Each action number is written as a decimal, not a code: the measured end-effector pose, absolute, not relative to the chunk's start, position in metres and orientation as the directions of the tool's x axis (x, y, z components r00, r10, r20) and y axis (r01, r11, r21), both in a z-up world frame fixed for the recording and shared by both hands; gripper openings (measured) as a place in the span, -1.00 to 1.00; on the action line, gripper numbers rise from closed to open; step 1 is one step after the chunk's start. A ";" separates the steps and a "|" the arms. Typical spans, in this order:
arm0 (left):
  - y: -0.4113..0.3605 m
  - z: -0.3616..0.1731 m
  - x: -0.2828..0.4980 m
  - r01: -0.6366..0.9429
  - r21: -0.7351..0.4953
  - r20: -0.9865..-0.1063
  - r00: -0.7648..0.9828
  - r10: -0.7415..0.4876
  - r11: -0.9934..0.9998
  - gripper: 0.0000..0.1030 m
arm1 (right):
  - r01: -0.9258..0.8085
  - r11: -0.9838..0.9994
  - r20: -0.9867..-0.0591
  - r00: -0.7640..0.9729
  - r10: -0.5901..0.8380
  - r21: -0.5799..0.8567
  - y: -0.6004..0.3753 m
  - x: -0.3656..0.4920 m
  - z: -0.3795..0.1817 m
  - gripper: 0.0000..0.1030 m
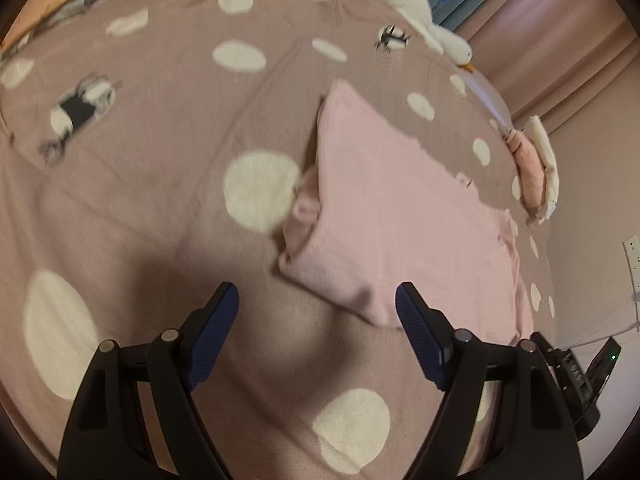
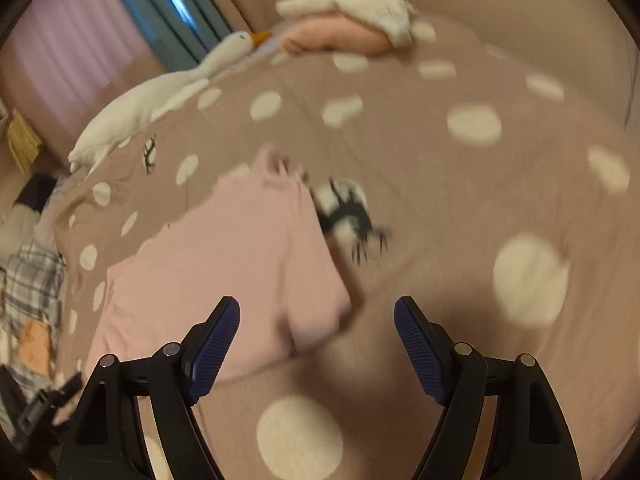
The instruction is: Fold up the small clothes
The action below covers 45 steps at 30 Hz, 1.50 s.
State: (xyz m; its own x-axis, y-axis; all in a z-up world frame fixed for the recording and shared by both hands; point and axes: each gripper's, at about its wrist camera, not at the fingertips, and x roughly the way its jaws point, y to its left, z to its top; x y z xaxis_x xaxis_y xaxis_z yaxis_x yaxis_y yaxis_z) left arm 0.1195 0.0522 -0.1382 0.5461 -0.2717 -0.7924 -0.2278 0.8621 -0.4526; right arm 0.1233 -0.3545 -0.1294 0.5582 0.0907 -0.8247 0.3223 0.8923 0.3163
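**Pink garment, part-folded, on spotted bedspread**

Pink garment [image 1: 400,216]: one small knit top, pale pink, lying flat on the bedspread [image 1: 160,184], which is mauve with cream dots and small animal prints. One side panel appears already turned in over the body, with a bunched ribbed edge, a cuff or neckband, showing at the fold.

Position, left gripper [image 1: 317,307]: item lies just ahead and toward its right finger; the nearest corner sits between the two blue pads without touching either. Jaws spread wide, nothing held.

Position, right gripper [image 2: 317,320]: same pink garment [image 2: 224,264] lies ahead and to its left; a lower corner reaches in between the pads. Jaws likewise spread wide, holding nothing. The view is motion-blurred.

Handling, judged: light, soft and limp; will drape and slide rather than hold a crease. Not fragile. The loose knit may stretch if pulled by a single layer. The bedspread beneath is soft too and could be pinched up with it.

Suggested hold: the two near corners, one per claw, gripping all layers at the hem edge.

Other items: folded clothes [image 1: 536,168] stacked far ahead-right of the left claw; white goose plush [image 2: 168,88] at the bed's far edge; plaid cloth [image 2: 32,280] at the right claw's far left.
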 end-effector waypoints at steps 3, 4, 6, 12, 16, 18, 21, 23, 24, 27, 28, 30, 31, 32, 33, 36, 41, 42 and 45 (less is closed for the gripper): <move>0.043 -0.149 0.124 -0.222 -0.450 -0.795 0.542 -0.274 0.865 0.37 | 0.320 0.918 -0.839 0.543 0.023 0.232 -0.344 0.123 -0.139 0.54; 0.041 -0.152 0.126 -0.224 -0.446 -0.796 0.543 -0.269 0.867 0.35 | 0.301 0.918 -0.833 0.551 0.054 0.259 -0.341 0.125 -0.142 0.54; 0.039 -0.156 0.133 -0.236 -0.442 -0.790 0.558 -0.252 0.865 0.33 | 0.286 0.893 -0.822 0.550 0.145 0.349 -0.343 0.127 -0.150 0.54; 0.042 -0.163 0.160 -0.263 -0.428 -0.776 0.597 -0.203 0.865 0.03 | 0.284 0.853 -0.787 0.581 0.209 0.437 -0.343 0.152 -0.166 0.41; 0.047 -0.166 0.164 -0.292 -0.446 -0.764 0.617 -0.189 0.846 -0.37 | 0.296 0.855 -0.787 0.588 0.188 0.425 -0.342 0.169 -0.169 0.15; 0.046 -0.164 0.163 -0.293 -0.452 -0.759 0.622 -0.192 0.842 -0.55 | 0.309 0.858 -0.792 0.587 0.168 0.410 -0.342 0.175 -0.171 -0.16; 0.040 -0.156 0.158 -0.272 -0.420 -0.757 0.632 -0.169 0.866 -0.66 | 0.299 0.858 -0.785 0.594 0.176 0.418 -0.345 0.172 -0.168 -0.58; 0.037 -0.149 0.152 -0.258 -0.403 -0.755 0.636 -0.160 0.878 -0.68 | 0.278 0.874 -0.780 0.603 0.165 0.400 -0.341 0.167 -0.161 -0.65; 0.037 -0.146 0.149 -0.254 -0.408 -0.749 0.643 -0.162 0.877 -0.68 | 0.271 0.881 -0.783 0.602 0.160 0.388 -0.340 0.165 -0.159 -0.66; 0.035 -0.136 0.133 -0.240 -0.394 -0.746 0.648 -0.156 0.887 -0.68 | 0.254 0.885 -0.774 0.611 0.166 0.390 -0.339 0.155 -0.148 -0.68; 0.034 -0.134 0.129 -0.238 -0.390 -0.750 0.643 -0.157 0.890 -0.68 | 0.248 0.887 -0.771 0.615 0.168 0.391 -0.338 0.149 -0.143 -0.68; 0.034 -0.130 0.115 -0.223 -0.379 -0.760 0.629 -0.164 0.898 -0.68 | 0.235 0.893 -0.766 0.621 0.166 0.384 -0.337 0.141 -0.136 -0.68; 0.034 -0.129 0.109 -0.218 -0.377 -0.762 0.626 -0.168 0.900 -0.68 | 0.227 0.898 -0.764 0.625 0.161 0.376 -0.336 0.135 -0.132 -0.68; 0.034 -0.128 0.102 -0.212 -0.378 -0.762 0.624 -0.172 0.901 -0.68 | 0.216 0.905 -0.760 0.631 0.156 0.365 -0.334 0.126 -0.127 -0.68; 0.034 -0.126 0.095 -0.206 -0.374 -0.765 0.620 -0.175 0.904 -0.68 | 0.209 0.909 -0.757 0.635 0.154 0.361 -0.332 0.122 -0.124 -0.68; 0.033 -0.125 0.074 -0.189 -0.369 -0.769 0.611 -0.185 0.910 -0.68 | 0.191 0.916 -0.750 0.643 0.155 0.352 -0.331 0.103 -0.117 -0.68; 0.033 -0.125 0.042 -0.168 -0.371 -0.774 0.600 -0.204 0.913 -0.67 | 0.187 0.920 -0.749 0.645 0.150 0.345 -0.331 0.081 -0.111 -0.68; 0.032 -0.125 0.036 -0.169 -0.374 -0.774 0.599 -0.206 0.912 -0.67 | 0.186 0.920 -0.749 0.645 0.151 0.345 -0.332 0.078 -0.110 -0.68; 0.031 -0.126 0.021 -0.159 -0.372 -0.774 0.597 -0.211 0.914 -0.67 | 0.190 0.918 -0.749 0.646 0.150 0.348 -0.333 0.067 -0.107 -0.68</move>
